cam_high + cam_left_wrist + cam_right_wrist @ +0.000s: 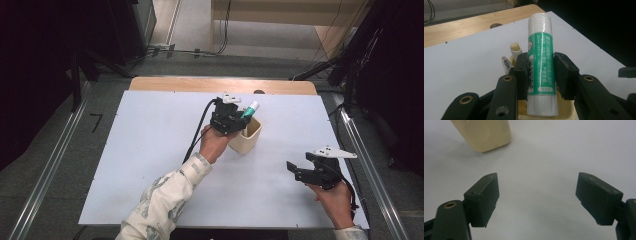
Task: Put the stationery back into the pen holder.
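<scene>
Left gripper view: the left gripper (pixel 541 75) has its two black jaws pinched on a white cylindrical glue stick with a green printed label (pixel 541 65), one pad against each side of the label's lower half. The stick stands close to upright in this view, its long axis running bottom to top, the ridged white cap end highest and the plain white base lowest, over the mouth of a cream plastic pen cup (pixel 564 113). Behind the left jaw a cream tube-shaped item (pixel 515 50) and a clear pen tip (pixel 505 63) stick up from the cup.

In the high view the left gripper (pixel 235 119) sits at the cup (pixel 248 137), near the middle of the white table top (pixel 150 150), and the glue stick (pixel 250 109) leans up and away to the right, its white end pointing toward the far edge.

The right gripper (pixel 295 170) hangs well apart, near the table's right front; in the right gripper view its jaws stand spread wide over bare white surface, holding nothing, with the cup's base (pixel 484 133) at the top left.
</scene>
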The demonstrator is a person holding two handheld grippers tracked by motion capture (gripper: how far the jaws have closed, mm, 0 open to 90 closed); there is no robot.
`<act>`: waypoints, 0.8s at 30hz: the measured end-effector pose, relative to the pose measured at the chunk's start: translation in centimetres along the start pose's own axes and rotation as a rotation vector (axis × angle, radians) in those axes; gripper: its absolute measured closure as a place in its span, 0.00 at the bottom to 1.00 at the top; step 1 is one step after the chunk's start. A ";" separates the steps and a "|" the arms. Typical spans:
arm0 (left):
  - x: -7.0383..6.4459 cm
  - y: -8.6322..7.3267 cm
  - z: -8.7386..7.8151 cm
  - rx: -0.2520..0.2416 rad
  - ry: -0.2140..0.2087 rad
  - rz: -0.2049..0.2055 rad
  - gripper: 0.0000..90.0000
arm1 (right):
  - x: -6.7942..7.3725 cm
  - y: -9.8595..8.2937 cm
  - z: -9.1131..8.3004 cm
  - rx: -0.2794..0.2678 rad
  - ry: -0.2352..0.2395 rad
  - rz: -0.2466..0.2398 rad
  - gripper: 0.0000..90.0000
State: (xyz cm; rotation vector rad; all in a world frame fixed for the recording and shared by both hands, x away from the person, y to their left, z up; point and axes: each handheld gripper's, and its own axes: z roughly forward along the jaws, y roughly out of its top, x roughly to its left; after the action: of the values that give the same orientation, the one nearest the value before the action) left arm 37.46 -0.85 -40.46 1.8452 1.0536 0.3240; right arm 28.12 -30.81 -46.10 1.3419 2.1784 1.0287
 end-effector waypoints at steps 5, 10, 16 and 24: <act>0.1 -0.2 0.6 0.010 0.005 -0.001 0.74 | 0.0 0.0 0.0 -0.001 0.000 0.000 0.19; -0.1 -0.3 0.9 0.019 0.003 0.002 0.74 | 0.0 0.0 0.0 -0.001 0.001 0.001 0.19; -0.3 -0.5 1.2 0.028 0.004 0.009 0.74 | 0.0 0.0 0.0 0.000 0.001 0.000 0.19; -0.4 -0.8 1.5 0.038 0.007 0.030 0.74 | -0.1 0.0 -0.1 -0.002 0.004 0.003 0.19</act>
State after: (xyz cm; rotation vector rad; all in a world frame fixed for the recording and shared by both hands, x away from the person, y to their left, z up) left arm 37.75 -1.96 -41.81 1.8965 1.0441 0.3306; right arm 28.10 -30.92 -46.07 1.3435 2.1789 1.0352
